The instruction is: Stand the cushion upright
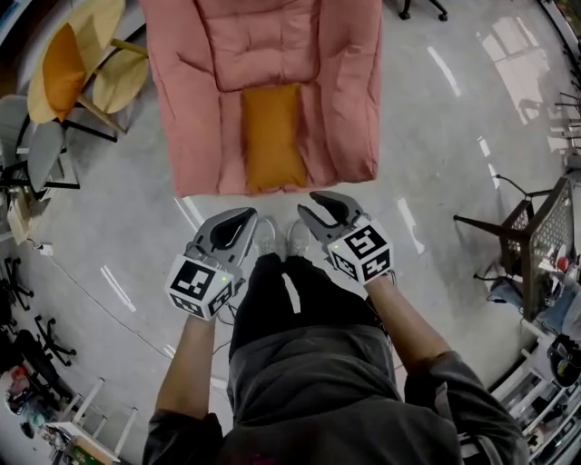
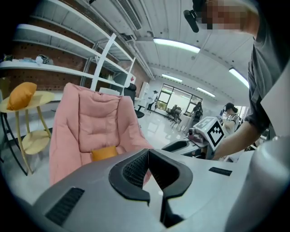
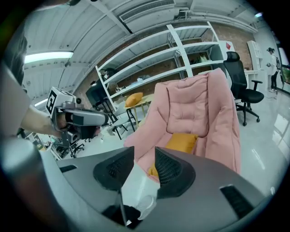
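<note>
Head view: an orange cushion (image 1: pixel 272 136) lies on the seat of a pink armchair (image 1: pixel 209 64), top centre. The left tool (image 1: pixel 243 218) and right tool (image 1: pixel 313 207) hover below it, not touching.
Left gripper view: the left tool (image 2: pixel 147 152) has its jaws together and holds nothing. The orange cushion (image 2: pixel 104 153) is at centre left.
Right gripper view: the right tool (image 3: pixel 145 152) has its jaws apart with nothing between them. The orange cushion (image 3: pixel 182 142) is just above them in the frame.

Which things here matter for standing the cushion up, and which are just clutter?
Job: orange rectangular fabric cushion, pink padded lounge chair under it, left tool, right tool.
Lying about: yellow round chair, black office chair, white metal shelving.
</note>
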The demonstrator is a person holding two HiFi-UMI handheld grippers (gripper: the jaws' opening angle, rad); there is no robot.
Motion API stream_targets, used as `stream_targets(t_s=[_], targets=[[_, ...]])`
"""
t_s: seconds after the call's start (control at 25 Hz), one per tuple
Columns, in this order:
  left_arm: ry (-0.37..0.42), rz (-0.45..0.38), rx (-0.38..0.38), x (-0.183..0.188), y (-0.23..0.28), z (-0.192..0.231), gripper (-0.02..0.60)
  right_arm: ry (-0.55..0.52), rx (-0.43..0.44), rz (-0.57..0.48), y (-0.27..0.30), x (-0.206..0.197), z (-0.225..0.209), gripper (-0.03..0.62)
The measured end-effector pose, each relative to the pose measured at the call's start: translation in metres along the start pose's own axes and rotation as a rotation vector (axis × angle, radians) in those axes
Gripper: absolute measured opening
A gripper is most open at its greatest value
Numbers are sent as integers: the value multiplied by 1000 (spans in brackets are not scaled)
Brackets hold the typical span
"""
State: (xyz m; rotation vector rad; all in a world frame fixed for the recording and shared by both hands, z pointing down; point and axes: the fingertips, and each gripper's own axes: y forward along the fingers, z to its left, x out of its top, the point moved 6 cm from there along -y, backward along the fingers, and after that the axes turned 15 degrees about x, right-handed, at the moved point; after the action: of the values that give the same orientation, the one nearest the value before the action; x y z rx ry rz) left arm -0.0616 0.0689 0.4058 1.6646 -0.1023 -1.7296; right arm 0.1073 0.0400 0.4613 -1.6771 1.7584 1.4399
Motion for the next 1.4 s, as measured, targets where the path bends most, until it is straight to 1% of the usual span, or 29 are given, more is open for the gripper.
stream_targets(t_s=[0.04,0.2,0.44,0.52,0.6,0.68,0.92,1.0,1.12,1.16,1.28,1.4], targets=[[-2,8,-3,-6,8,3,9,14,-4,9,6,-8,-8,125],[3,37,-22,-31,37,12,11,39,-32,43,32,-44,-45,144],[-4,84,-62,-73,85,32,12,94,-81,146,82,-114,-109,187],[-8,96,-71,-87,98,40,31,116,-100,177,99,-138,-126,197],[-18,104,-75,-99,107,47,60,133,-119,214,113,-159,-138,201],[-25,109,-81,-109,113,54,71,143,-137,249,125,-176,-146,201],[-39,128,-91,-131,130,69,72,166,-177,319,148,-209,-166,201],[-48,130,-96,-134,135,71,72,158,-182,337,152,-213,-171,201],[-65,135,-98,-133,138,78,72,142,-179,343,155,-204,-172,81],[-69,136,-97,-130,138,80,72,142,-173,341,156,-198,-170,58],[-76,127,-97,-110,133,86,72,139,-152,312,151,-169,-160,37],[-82,104,-88,-78,123,94,72,170,-133,217,140,-126,-154,31]])
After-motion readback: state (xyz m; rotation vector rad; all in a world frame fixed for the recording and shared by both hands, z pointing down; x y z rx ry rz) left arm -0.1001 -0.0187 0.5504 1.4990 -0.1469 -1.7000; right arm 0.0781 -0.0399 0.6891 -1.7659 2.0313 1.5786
